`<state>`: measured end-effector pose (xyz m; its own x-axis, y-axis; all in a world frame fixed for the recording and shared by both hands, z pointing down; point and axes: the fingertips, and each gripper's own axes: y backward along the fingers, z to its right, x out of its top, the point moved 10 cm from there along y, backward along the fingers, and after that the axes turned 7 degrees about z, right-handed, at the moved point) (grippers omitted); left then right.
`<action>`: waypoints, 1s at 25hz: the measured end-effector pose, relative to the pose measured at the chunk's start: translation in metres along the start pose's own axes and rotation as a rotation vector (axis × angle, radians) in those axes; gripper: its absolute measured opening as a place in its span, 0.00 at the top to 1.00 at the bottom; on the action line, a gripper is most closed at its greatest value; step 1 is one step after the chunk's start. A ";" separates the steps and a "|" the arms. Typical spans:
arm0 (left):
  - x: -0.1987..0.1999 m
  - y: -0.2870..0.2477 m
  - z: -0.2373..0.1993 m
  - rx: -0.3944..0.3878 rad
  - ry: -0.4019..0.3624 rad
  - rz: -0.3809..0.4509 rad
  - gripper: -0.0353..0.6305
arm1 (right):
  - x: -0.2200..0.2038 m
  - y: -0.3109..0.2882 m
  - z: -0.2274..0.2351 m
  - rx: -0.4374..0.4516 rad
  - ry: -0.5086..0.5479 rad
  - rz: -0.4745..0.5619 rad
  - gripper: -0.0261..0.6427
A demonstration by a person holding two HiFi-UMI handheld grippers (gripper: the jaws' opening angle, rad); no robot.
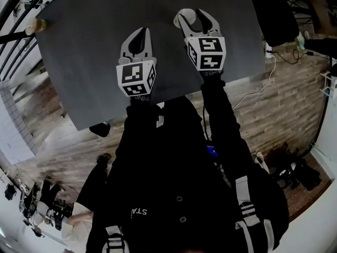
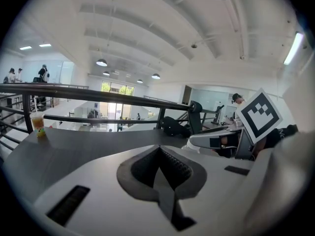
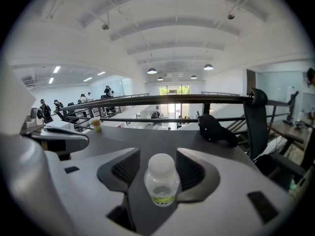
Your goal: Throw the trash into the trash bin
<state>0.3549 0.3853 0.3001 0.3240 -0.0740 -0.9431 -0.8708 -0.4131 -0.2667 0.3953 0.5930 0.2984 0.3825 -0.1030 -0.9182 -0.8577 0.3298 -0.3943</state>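
A small clear plastic bottle (image 3: 161, 181) with a white cap and a green label stands upright on the dark grey table (image 1: 95, 46). My right gripper (image 3: 158, 168) is open around it, one pad on either side, and the pads do not press on it. From the head view, the bottle (image 1: 188, 17) shows as a pale spot between the spread jaws of the right gripper (image 1: 196, 20). My left gripper (image 1: 139, 35) hovers over the table just left of the right one. Its jaws are shut (image 2: 158, 154) with nothing between them.
A cup with a yellow drink (image 1: 39, 24) sits at the table's far left corner. Behind the table runs a dark metal railing (image 3: 162, 101). A black bag-like object (image 3: 216, 129) lies by the table's far right edge.
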 end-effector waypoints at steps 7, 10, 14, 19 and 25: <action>-0.005 0.004 -0.001 0.015 0.008 -0.014 0.95 | -0.014 -0.014 0.006 -0.001 0.007 -0.065 0.60; -0.008 0.007 -0.001 0.022 0.010 -0.017 0.95 | -0.018 -0.017 0.008 -0.010 -0.004 -0.072 0.60; -0.010 0.012 -0.005 0.035 0.012 -0.018 0.95 | -0.020 -0.019 0.009 -0.020 0.000 -0.070 0.65; -0.009 0.022 -0.007 0.057 0.023 -0.009 0.95 | -0.019 -0.017 0.004 -0.007 0.030 -0.078 0.66; -0.010 0.060 -0.016 0.087 0.029 0.015 0.95 | -0.013 0.008 -0.032 0.020 0.056 -0.042 0.66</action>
<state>0.3051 0.3464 0.2963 0.3199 -0.1062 -0.9415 -0.9041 -0.3314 -0.2698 0.3722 0.5674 0.3063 0.3976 -0.1697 -0.9017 -0.8339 0.3431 -0.4322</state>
